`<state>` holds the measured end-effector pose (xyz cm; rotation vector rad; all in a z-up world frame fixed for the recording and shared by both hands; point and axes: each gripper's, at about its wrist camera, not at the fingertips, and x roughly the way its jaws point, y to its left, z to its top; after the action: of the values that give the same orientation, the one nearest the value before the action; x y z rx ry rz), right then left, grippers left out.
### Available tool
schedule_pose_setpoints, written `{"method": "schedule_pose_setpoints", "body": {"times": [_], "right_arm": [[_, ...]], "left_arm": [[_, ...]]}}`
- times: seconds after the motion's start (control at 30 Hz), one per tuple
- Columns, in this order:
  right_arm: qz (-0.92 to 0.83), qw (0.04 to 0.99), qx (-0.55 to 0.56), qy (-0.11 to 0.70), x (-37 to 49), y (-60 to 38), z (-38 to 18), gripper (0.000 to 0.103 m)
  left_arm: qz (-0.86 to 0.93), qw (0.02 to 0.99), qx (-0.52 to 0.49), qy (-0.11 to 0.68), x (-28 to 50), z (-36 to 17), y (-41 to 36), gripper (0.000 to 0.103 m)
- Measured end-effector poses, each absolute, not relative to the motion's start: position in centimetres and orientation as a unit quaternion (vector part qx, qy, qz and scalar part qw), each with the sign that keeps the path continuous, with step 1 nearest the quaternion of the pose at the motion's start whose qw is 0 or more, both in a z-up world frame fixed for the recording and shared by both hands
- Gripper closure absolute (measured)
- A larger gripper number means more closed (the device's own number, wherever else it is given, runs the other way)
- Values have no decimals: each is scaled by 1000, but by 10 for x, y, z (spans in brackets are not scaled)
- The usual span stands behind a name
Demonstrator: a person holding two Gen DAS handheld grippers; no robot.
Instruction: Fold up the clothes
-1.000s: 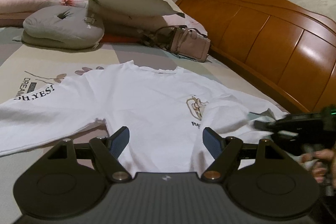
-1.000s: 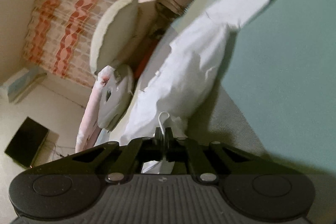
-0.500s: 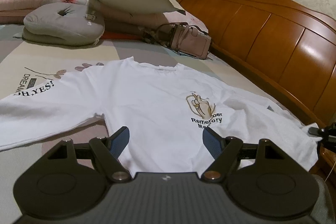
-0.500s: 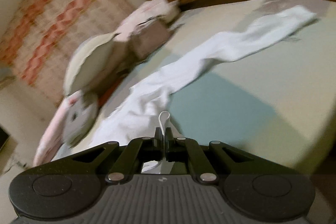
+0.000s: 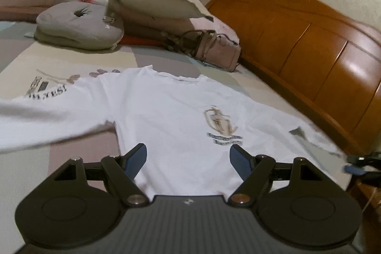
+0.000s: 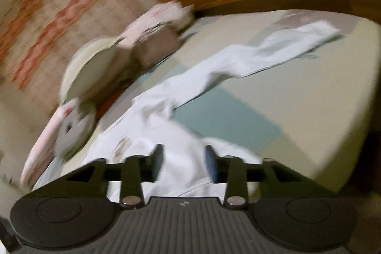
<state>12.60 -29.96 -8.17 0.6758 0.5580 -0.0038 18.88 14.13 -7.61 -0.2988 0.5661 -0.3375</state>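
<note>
We see a bed (image 5: pixel 71 58) with a glossy curved wooden headboard (image 5: pixel 309 63). A soft white long-sleeved shirt (image 5: pixel 178 116) lies flat across it. Only our left view shows its chest print; our right shows one sleeve stretched away. Left gripper (image 5: pixel 188 156) hangs wide, empty. Right gripper (image 6: pixel 183 162) jaws are opening, white cloth between them.

Black left claw (image 5: pixel 188 158) with blue ribbed pads (image 5: pixel 239 160), silver screws

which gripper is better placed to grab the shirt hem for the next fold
Left. The left gripper hovers open right over the white shirt at its near hem. The right gripper is opening off at the sleeve end.
</note>
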Motion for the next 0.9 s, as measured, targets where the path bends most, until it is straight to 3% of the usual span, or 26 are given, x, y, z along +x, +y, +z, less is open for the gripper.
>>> {"method": "schedule_pose_setpoints", "body": {"times": [0.33,0.4,0.47,0.57,0.7,0.9], "right_arm": [[111,906,286,293,139,-257,-98,41],[117,906,282,292,138,-259,-99,41],[122,907,284,287,134,-264,-96,41],[119,911,283,277,125,-272,-91,38],[110,913,289,265,120,-283,-87,36],[104,918,281,259,120,-292,-83,36]], "left_arm": [[-133,935,-99,314,107,-98,107,31],[-124,932,-96,326,113,-109,104,51],[-121,929,-114,330,122,-120,104,62],[-125,933,-122,316,130,-125,99,68],[-128,932,-110,321,136,-126,89,94],[-156,937,-109,294,107,-89,104,97]]}}
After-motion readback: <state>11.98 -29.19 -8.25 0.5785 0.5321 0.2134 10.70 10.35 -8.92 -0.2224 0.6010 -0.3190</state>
